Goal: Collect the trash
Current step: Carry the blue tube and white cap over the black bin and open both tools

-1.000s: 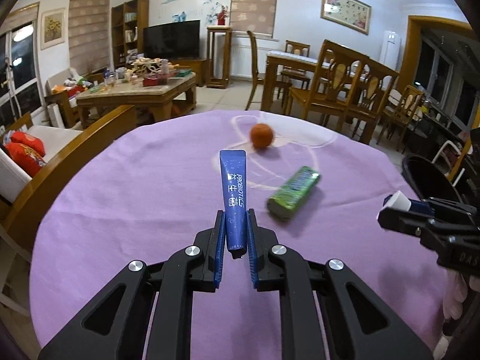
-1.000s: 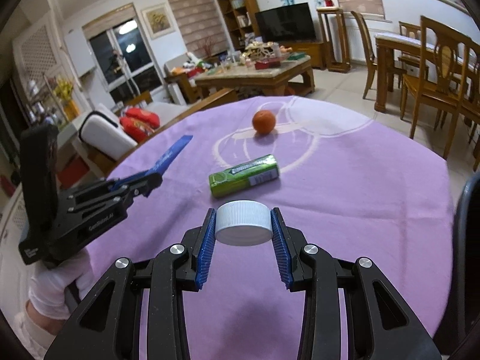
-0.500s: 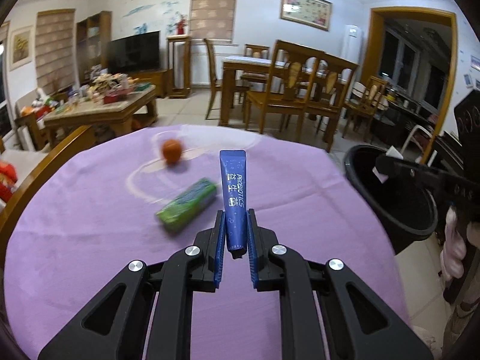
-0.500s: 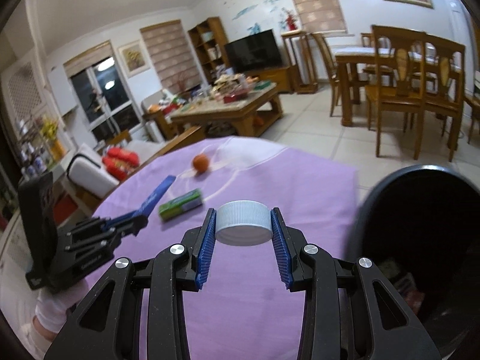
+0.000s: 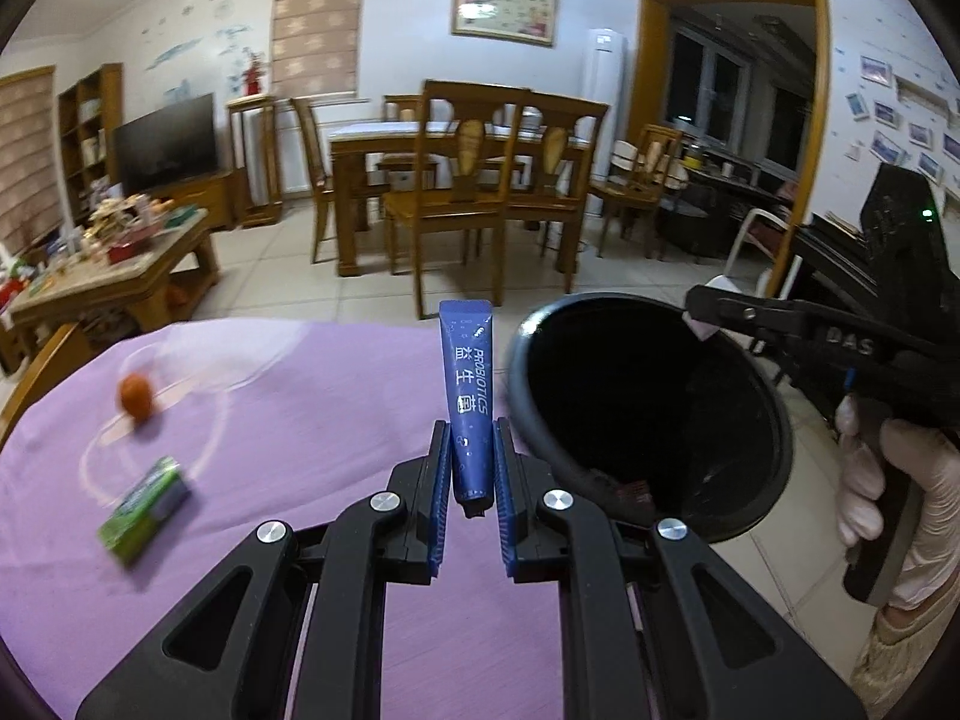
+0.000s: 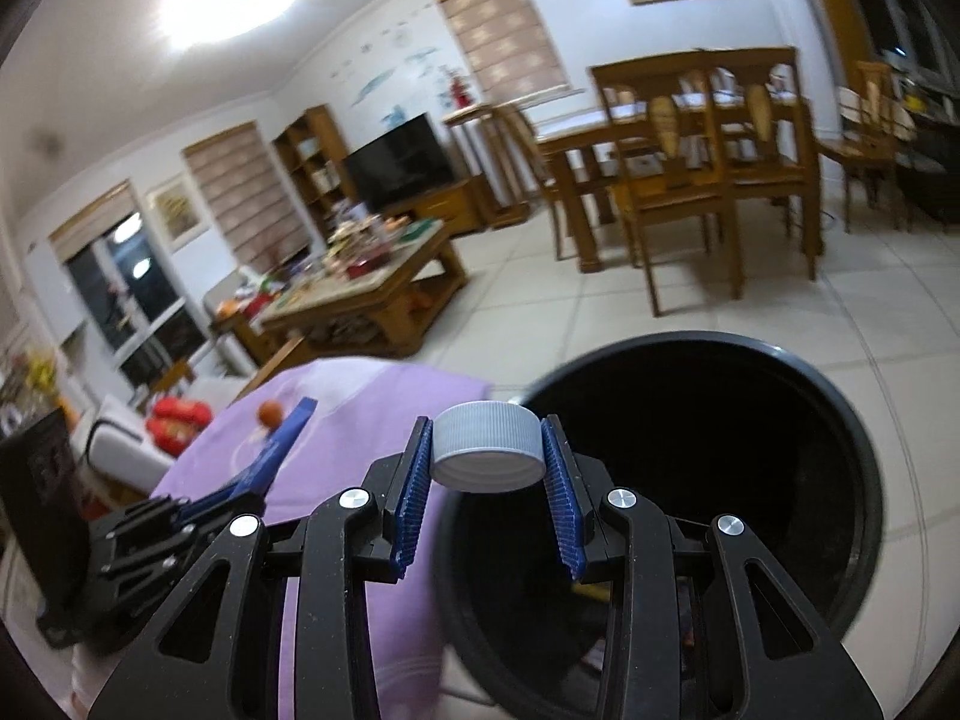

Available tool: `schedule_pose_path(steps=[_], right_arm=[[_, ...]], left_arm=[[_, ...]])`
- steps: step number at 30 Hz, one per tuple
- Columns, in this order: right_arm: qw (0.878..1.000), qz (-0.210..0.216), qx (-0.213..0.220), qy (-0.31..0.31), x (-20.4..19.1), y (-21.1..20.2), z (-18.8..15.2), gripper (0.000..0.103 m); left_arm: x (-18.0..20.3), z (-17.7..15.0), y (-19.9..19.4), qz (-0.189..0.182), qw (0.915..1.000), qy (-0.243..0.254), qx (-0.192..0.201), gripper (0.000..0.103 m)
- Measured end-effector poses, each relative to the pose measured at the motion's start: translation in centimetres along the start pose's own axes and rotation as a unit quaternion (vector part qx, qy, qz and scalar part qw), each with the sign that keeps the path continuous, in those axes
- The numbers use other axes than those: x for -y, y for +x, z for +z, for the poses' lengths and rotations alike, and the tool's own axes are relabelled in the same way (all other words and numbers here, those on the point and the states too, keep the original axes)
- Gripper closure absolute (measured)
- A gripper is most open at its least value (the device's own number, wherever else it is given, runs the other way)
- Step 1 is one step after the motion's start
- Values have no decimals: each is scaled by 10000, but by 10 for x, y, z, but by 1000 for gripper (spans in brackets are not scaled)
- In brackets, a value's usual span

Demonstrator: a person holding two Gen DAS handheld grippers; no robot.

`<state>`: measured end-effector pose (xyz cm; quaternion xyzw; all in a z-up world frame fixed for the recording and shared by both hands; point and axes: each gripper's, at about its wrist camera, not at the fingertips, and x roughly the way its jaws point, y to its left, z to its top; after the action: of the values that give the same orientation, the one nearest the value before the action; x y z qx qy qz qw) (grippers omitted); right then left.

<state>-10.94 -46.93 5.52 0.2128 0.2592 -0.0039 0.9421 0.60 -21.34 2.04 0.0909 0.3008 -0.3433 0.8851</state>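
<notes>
My left gripper [image 5: 471, 462] is shut on a blue probiotics tube [image 5: 468, 384], held upright over the table's right edge beside the black trash bin [image 5: 774, 414]. My right gripper [image 6: 486, 462] is shut on a white ribbed bottle cap [image 6: 486, 450], held above the near-left rim of the bin [image 6: 864, 444]. The right gripper also shows over the bin's far rim in the left wrist view [image 5: 708, 315]. A green packet [image 5: 144, 507] and an orange fruit [image 5: 135, 397] lie on the purple tablecloth [image 5: 288, 420].
The bin stands on the tiled floor right of the round table and holds some scraps at the bottom. Wooden dining chairs and a table [image 5: 468, 180] stand behind it. A cluttered coffee table [image 5: 114, 264] is at the far left.
Both grippers have swung right from over the table toward the bin, still holding the tube and the cap. The right gripper now sits over the bin's opening.
</notes>
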Motion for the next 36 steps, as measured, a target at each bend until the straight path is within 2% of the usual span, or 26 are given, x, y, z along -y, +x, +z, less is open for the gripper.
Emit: schedule_pose_path(steps=[8,16,27,33,36], right_arm=[[9983,-330,163,450,62,-21,-1,66],[9962,-447,39,749,103,-22,-5,67],[9943,-528,-247,890,111,-2,-16,66],[9928,-547,-374,996,118,10,-19,66],[9921,-566,-415,1040,120,14,-18,62]], left_arm=[[53,10,31,-269,9989,361,-114,89],[92,8,49,-369,9970,644,-205,89],[127,1,67,-329,9932,1082,-268,88],[133,0,74,-293,9921,1183,-286,85],[136,0,75,-211,9914,1260,-268,84]])
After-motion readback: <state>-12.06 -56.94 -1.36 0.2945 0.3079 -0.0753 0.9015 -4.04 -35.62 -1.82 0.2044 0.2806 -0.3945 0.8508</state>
